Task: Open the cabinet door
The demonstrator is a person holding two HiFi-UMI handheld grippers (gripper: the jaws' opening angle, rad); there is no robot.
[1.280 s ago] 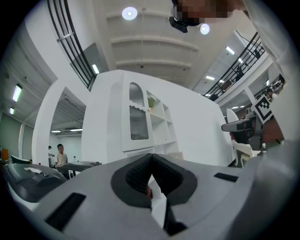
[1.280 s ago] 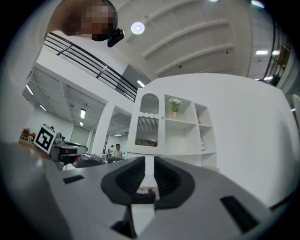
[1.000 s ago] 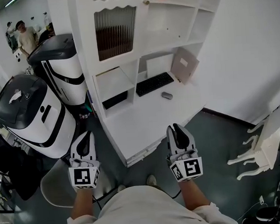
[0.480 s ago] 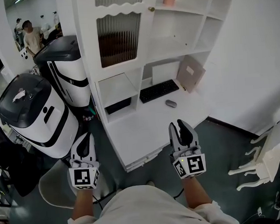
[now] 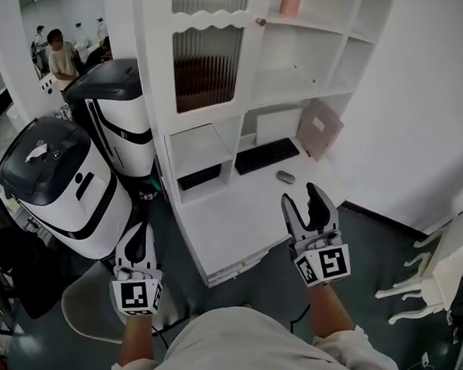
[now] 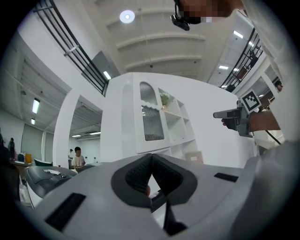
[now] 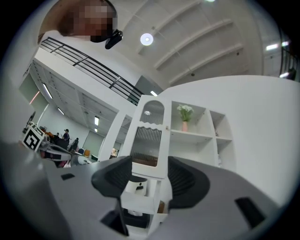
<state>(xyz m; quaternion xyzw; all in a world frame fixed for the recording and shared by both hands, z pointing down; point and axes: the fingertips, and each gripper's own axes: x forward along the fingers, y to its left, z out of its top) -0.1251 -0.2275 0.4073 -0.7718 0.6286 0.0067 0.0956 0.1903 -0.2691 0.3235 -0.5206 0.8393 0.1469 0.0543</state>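
Head view, cabinet door point(image 5: 207, 67), seemingly ribbed glass

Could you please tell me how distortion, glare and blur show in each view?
Head view: sharp, evenly lit, the cabinet slanted by the wide lens. Left gripper view: fisheye with dark corners, a ceiling lamp flaring. Right gripper view: same fisheye rim, cabinet crisp though curved.

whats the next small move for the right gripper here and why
Probably carry the right gripper forward and up toward the small knob on the right edge of the ribbed-glass cabinet door. Its jaws have just been opening and stand wide apart with nothing between them. The door looks closed, and the gripper hangs well below and short of the knob.
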